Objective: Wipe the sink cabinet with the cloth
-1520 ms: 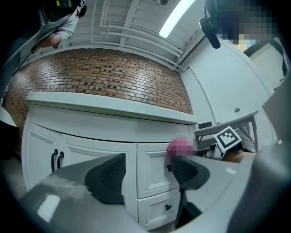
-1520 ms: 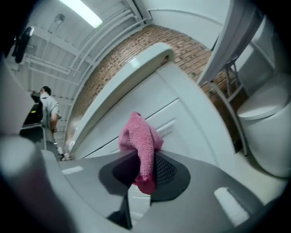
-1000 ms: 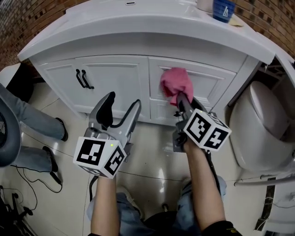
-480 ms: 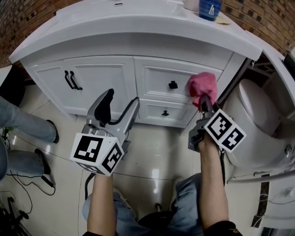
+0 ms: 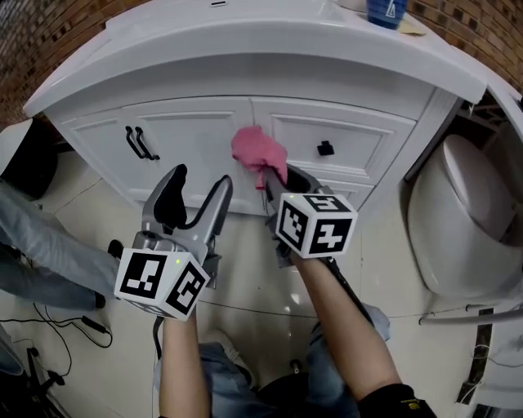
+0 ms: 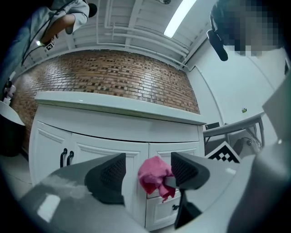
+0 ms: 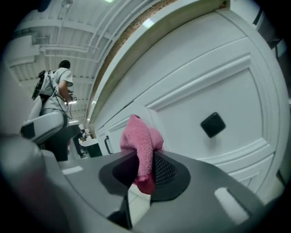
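A pink cloth (image 5: 256,151) is pressed against the white sink cabinet (image 5: 196,131), at the left end of the upper drawer front beside the door. My right gripper (image 5: 270,178) is shut on the cloth (image 7: 140,145), which bunches out past the jaws. The drawer's black knob (image 7: 212,124) sits to the right of it. My left gripper (image 5: 193,192) hangs open and empty a little left, short of the cabinet door. In the left gripper view the cloth (image 6: 154,175) shows between the open jaws, farther off against the cabinet (image 6: 95,136).
Two black door handles (image 5: 139,143) are at the cabinet's left. A white toilet (image 5: 458,220) stands at the right. A blue container (image 5: 387,11) rests on the counter top. A seated person's legs (image 5: 33,237) and cables are on the tiled floor at the left.
My right gripper has swept the cloth left along the upper drawer front, from its right end past the knob to its left end. The left gripper has barely moved.
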Demonstrator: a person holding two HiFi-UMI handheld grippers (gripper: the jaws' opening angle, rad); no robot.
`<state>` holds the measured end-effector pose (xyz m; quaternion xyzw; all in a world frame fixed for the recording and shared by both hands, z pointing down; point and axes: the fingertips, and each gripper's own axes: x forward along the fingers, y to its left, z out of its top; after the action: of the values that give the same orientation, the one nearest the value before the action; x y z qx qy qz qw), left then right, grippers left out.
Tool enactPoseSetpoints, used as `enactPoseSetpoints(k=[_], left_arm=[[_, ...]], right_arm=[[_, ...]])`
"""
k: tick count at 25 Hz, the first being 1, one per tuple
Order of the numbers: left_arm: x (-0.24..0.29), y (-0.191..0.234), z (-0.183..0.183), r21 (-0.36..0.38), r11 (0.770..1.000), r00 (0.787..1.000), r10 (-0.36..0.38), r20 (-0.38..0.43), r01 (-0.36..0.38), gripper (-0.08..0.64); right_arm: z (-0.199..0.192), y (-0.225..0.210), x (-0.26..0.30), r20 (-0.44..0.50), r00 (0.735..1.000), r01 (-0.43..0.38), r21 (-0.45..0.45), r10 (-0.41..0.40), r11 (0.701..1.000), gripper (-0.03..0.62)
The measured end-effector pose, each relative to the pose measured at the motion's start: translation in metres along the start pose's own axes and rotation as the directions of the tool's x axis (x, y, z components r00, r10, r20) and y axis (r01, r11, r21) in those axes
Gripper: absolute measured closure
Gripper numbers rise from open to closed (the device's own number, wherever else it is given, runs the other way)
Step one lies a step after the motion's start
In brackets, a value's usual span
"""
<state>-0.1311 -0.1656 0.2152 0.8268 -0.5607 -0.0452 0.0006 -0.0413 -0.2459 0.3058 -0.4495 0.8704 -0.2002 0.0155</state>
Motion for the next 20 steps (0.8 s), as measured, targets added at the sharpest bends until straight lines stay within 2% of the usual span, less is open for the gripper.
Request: enactPoseSetpoints(k=[2, 4, 6, 8, 10, 11, 12, 13, 14, 16, 18, 20], left_arm=[[0.001, 0.003, 0.003, -0.014, 1.000, 1.000, 0.000, 0.013, 0.000, 0.247], [0.004, 0.000, 0.005, -0.032, 0.999, 1.000, -0.007, 0.024, 0.008, 0.247], [0.009, -0.007, 0.006, -0.046, 0.999, 0.999, -0.026, 0.033, 0.028, 0.247], [0.013, -0.016, 0.009, -0.050, 0.998, 0.998, -0.047, 0.043, 0.049, 0.247], [0.017, -0.022, 0.010, -0.044, 0.997, 0.997, -0.061, 0.046, 0.063, 0.247], [0.019, -0.024, 0.009, -0.042, 0.997, 0.997, -0.063, 0.044, 0.065, 0.247], [0.020, -0.024, 0.007, -0.043, 0.997, 0.997, -0.063, 0.042, 0.065, 0.247], [0.022, -0.024, 0.006, -0.047, 0.997, 0.997, -0.060, 0.039, 0.062, 0.247], [0.022, -0.023, 0.004, -0.052, 0.997, 0.998, -0.056, 0.036, 0.058, 0.247], [0.023, -0.021, 0.002, -0.056, 0.997, 0.998, -0.051, 0.034, 0.052, 0.247], [0.021, -0.018, 0.002, -0.050, 0.998, 0.999, -0.044, 0.030, 0.045, 0.247], [0.018, -0.013, 0.001, -0.044, 0.998, 0.999, -0.033, 0.022, 0.034, 0.247]], right_arm=[[0.005, -0.034, -0.024, 0.014, 0.994, 0.108, 0.086, -0.109, 0.990, 0.526], [0.016, -0.078, -0.063, 0.050, 0.970, 0.225, 0.204, -0.239, 0.953, 0.526], [0.033, -0.124, -0.105, 0.095, 0.923, 0.333, 0.292, -0.374, 0.897, 0.526], [0.046, -0.165, -0.144, 0.127, 0.853, 0.444, 0.330, -0.505, 0.833, 0.526], [0.052, -0.196, -0.171, 0.144, 0.790, 0.520, 0.359, -0.596, 0.775, 0.526], [0.053, -0.205, -0.178, 0.148, 0.774, 0.534, 0.372, -0.616, 0.759, 0.526], [0.053, -0.209, -0.181, 0.149, 0.769, 0.536, 0.380, -0.621, 0.754, 0.526], [0.052, -0.209, -0.179, 0.146, 0.776, 0.527, 0.382, -0.613, 0.759, 0.526], [0.049, -0.203, -0.171, 0.140, 0.794, 0.509, 0.378, -0.591, 0.773, 0.526], [0.040, -0.174, -0.142, 0.112, 0.857, 0.439, 0.354, -0.503, 0.826, 0.526], [0.022, -0.129, -0.100, 0.061, 0.928, 0.330, 0.321, -0.367, 0.888, 0.526], [-0.001, -0.074, -0.058, 0.005, 0.979, 0.193, 0.299, -0.203, 0.934, 0.526]])
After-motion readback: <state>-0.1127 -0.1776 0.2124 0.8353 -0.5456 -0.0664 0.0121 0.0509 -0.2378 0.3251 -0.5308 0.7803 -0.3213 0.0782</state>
